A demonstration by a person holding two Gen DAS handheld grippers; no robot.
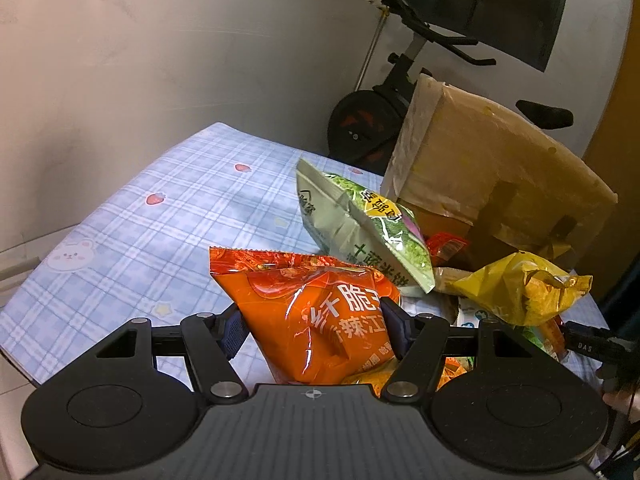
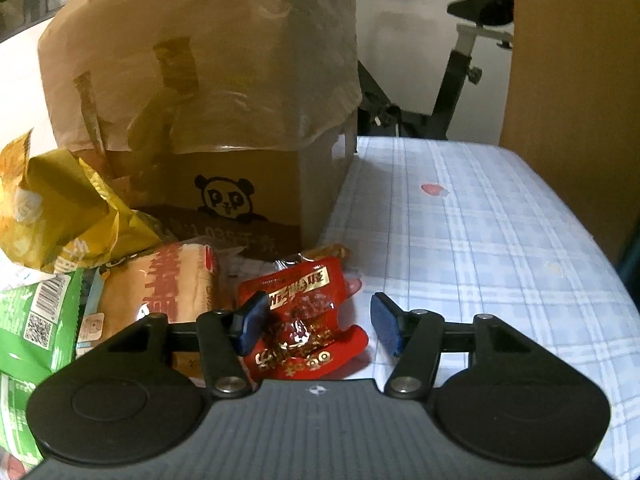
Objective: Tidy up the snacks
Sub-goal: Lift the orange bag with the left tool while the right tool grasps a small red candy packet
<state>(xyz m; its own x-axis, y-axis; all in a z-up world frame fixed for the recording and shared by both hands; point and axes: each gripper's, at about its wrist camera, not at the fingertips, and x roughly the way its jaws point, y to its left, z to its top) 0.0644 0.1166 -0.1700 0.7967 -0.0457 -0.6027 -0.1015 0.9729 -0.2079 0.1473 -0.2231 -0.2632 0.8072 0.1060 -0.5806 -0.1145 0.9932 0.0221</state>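
My left gripper (image 1: 316,328) is shut on an orange snack bag (image 1: 316,304) and holds it above the table. Beyond it lie a green-and-white bag (image 1: 360,232) and a crumpled yellow bag (image 1: 524,292). My right gripper (image 2: 320,324) is open, its jaws on either side of a small red packet (image 2: 304,320) lying on the cloth; I cannot tell if they touch it. Left of it lie a wrapped bread snack (image 2: 168,288), a green bag (image 2: 36,320) and the yellow bag (image 2: 60,208).
A cardboard box with a panda print (image 2: 240,196), lined with a plastic bag (image 2: 208,52), stands behind the snacks; it shows in the left wrist view too (image 1: 488,168). The table has a blue plaid cloth (image 1: 152,216). An exercise bike (image 2: 460,80) stands behind.
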